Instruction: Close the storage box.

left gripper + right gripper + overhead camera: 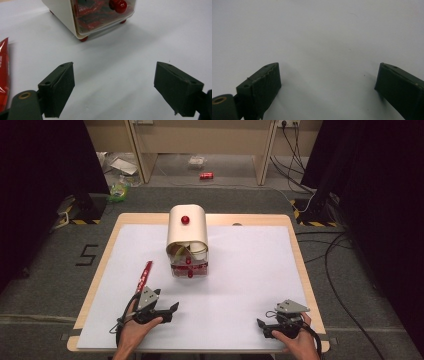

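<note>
Plastic, glossy and cream-white, is making up the small bread-bin-shaped box (pixel 187 237) that we are seeing at the middle of the worktop (pixel 250 270), its curved roll-top lid carrying a round red knob (pixel 185 219); below it a clear drawer (pixel 190 269) is showing red packets inside, and in the left gripper view the box (pixel 65 17) is standing on little red ball feet. We are taking the red sachet (pixel 143 276) as the thing in hand: a flat, shiny, long foil strip that is lying on the matte white sheet just left of the box, its long axis running from near to far and leaning slightly right at the far end. Our left gripper (pixel 170 310) is resting low just below the sachet's near end, pointing right and a little away, its jaws standing wide apart with nothing between them; in its own view the sachet (pixel 3 80) is lying just outside the left jaw. Our right gripper (pixel 261 326) is sitting near the worktop's right front corner, pointing left, jaws likewise spread wide and gripping nothing.
</note>
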Demonstrator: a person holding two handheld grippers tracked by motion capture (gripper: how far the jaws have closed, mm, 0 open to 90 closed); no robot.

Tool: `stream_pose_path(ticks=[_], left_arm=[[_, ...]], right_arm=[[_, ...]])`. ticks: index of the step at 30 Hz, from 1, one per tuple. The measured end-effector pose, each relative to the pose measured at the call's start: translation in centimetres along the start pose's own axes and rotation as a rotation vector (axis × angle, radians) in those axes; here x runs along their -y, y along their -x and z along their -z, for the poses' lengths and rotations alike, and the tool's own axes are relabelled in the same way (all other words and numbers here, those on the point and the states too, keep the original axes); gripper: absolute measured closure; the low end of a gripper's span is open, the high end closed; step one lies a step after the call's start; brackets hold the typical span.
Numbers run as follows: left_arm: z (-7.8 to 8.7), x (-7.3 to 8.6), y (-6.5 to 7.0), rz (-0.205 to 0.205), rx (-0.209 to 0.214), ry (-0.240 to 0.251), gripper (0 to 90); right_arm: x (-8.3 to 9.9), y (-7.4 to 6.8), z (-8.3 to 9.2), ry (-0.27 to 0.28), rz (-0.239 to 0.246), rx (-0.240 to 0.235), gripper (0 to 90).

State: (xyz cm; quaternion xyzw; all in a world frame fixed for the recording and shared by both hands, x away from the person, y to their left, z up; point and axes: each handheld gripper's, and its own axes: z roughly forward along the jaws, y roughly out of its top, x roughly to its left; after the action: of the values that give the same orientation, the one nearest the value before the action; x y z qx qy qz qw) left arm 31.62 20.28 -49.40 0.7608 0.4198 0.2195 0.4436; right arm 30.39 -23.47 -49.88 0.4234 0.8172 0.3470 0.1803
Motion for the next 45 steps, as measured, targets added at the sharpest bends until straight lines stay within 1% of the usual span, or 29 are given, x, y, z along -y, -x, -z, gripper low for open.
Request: stream_pose_path(ticks=[2,3,8,9,10,12,14,16,23,29,40,45], left_arm=[[0.2,0.2,0.0,-0.006,-0.006,-0.003,16.2],[0.2,0.3,0.1,0.000,0.000,-0.004,16.2],[0.6,0.6,0.2,-0.008,0.000,-0.012,16.2],[0.6,0.7,0.4,-0.004,0.010,-0.016,16.2],[0.7,0.8,0.4,-0.010,0.006,-0.018,16.2],[0.7,0.9,0.6,-0.010,0.017,-0.025,16.3],[0.8,0.9,0.7,-0.020,0.013,-0.022,16.2],[1.0,1.1,0.8,-0.018,0.015,-0.022,16.2],[1.7,1.5,1.3,-0.035,0.019,-0.029,16.3],[2.3,1.8,1.4,-0.038,0.018,-0.026,16.2],[2.9,2.3,2.0,-0.063,0.017,-0.029,16.2],[3.3,2.5,2.4,-0.075,0.028,-0.030,16.3]], right_arm=[[0.0,0.0,0.0,-0.001,0.000,0.000,6.4],[0.0,0.0,0.0,0.000,0.000,0.000,6.4],[0.0,0.0,0.0,-0.001,-0.002,0.000,6.4],[0.0,0.0,0.0,-0.001,0.000,0.000,6.4],[0.0,0.0,0.0,-0.001,-0.002,0.000,6.4],[0.0,0.0,0.0,-0.001,-0.002,0.000,6.4],[0.0,0.0,0.0,-0.001,-0.002,0.000,6.4],[0.0,0.0,0.0,-0.001,-0.002,0.000,6.4],[0.0,0.0,0.0,-0.001,0.000,0.000,6.4],[0.0,0.0,0.0,0.000,0.000,0.000,6.4],[0.0,0.0,0.0,0.000,-0.001,0.000,6.3],[0.0,0.0,0.0,0.000,-0.001,0.000,6.3]])
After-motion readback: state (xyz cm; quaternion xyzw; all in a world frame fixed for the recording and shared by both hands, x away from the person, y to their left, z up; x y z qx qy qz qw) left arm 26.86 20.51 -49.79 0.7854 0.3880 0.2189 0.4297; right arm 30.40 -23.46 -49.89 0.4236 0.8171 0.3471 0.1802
